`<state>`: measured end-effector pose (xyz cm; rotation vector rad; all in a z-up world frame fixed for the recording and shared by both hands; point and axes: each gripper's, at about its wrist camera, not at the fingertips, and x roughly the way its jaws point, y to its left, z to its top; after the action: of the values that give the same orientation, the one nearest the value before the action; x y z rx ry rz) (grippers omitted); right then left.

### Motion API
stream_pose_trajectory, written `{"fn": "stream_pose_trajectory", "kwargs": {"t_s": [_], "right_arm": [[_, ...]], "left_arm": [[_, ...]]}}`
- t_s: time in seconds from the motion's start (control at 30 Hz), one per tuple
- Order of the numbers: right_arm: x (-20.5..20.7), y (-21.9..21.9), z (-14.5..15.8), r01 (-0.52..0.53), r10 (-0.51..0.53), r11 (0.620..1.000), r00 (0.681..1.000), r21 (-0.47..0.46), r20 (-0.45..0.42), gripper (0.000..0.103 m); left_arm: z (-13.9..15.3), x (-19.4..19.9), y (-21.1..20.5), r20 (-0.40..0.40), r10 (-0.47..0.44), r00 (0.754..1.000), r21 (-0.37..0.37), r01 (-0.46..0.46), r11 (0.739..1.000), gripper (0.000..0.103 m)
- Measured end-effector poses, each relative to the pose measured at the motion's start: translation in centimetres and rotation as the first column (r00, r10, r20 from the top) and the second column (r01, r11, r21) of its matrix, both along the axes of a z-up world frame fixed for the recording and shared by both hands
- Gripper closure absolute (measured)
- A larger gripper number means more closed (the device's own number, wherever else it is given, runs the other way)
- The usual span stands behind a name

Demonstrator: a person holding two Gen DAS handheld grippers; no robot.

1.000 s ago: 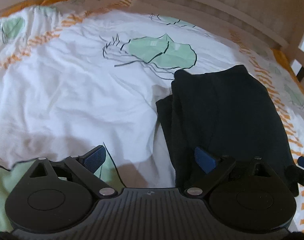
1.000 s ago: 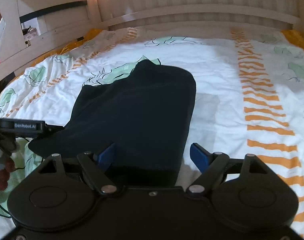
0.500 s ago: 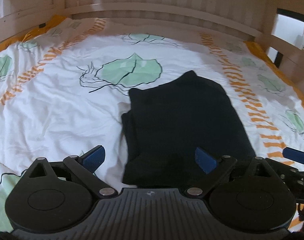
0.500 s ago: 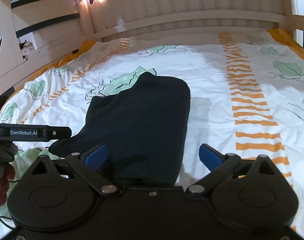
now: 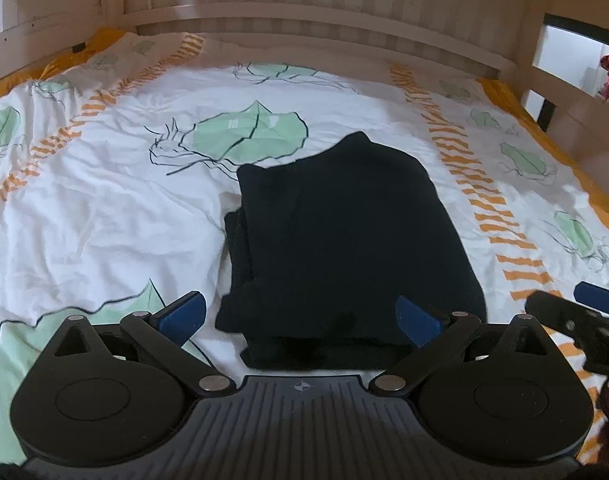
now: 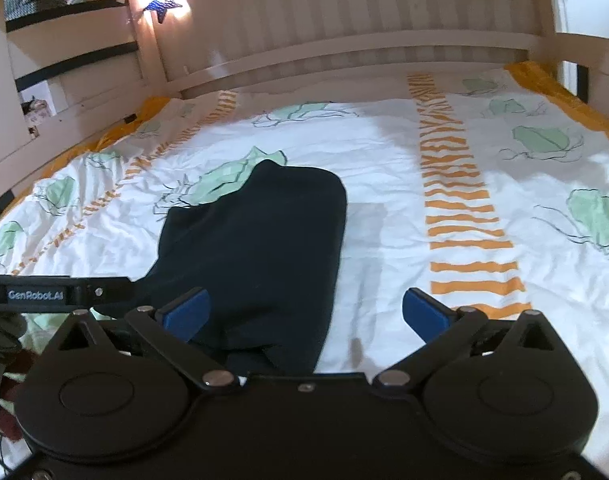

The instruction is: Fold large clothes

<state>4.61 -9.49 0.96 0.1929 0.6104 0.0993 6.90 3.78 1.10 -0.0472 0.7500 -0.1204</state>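
A dark navy garment [image 5: 344, 240] lies folded into a compact stack on the bed; it also shows in the right wrist view [image 6: 256, 256]. My left gripper [image 5: 300, 318] is open and empty, its blue pads spread above the garment's near edge. My right gripper [image 6: 304, 314] is open and empty, just above the garment's near right corner. The right gripper's tip [image 5: 596, 304] shows at the right edge of the left wrist view. The left gripper's arm [image 6: 56, 292] shows at the left of the right wrist view.
The bed has a white cover [image 5: 104, 208] with green leaf prints and orange stripes [image 6: 460, 208]. A wooden slatted headboard [image 5: 312, 12] and side rails [image 6: 84, 120] enclose it. A lit star lamp [image 6: 162, 0] hangs at the back left.
Both grippers have pulled back and risen away from the garment, so more of the bed and headboard is in view. The garment lies still. Both grippers stay open.
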Motion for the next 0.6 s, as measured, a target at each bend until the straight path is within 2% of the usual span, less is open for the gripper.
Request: {"fn": "stream_pose_trajectory", "kwargs": {"t_s": [0.07, 0.2, 0.37, 0.53, 0.6], "right_arm": [[-0.1, -0.1, 0.1, 0.016, -0.016, 1.000, 1.000, -0.008, -0.016, 0.000], [-0.4, -0.3, 0.5, 0.037, -0.039, 0.999, 0.998, -0.024, -0.056, 0.000], [-1.0, 0.1, 1.1, 0.033, -0.039, 0.996, 0.996, -0.077, -0.074, 0.000], [-1.5, 0.3, 1.6, 0.040, -0.049, 0.994, 0.994, -0.098, -0.094, 0.001], [-1.6, 0.3, 1.8, 0.047, -0.059, 0.994, 0.992, -0.102, -0.112, 0.001]], "left_arm": [[0.3, -0.7, -0.2, -0.001, -0.002, 1.000, 0.008, 0.002, 1.000, 0.000], [0.7, -1.7, -1.0, -0.029, 0.053, 0.998, 0.095, -0.050, 0.994, 0.000], [1.0, -2.7, -0.7, -0.084, 0.074, 0.994, 0.091, -0.067, 0.994, 0.000], [1.4, -3.3, -0.3, -0.091, 0.149, 0.985, 0.149, -0.134, 0.980, 0.001], [1.4, -3.2, -0.1, -0.102, 0.151, 0.983, 0.137, -0.137, 0.981, 0.001]]}}
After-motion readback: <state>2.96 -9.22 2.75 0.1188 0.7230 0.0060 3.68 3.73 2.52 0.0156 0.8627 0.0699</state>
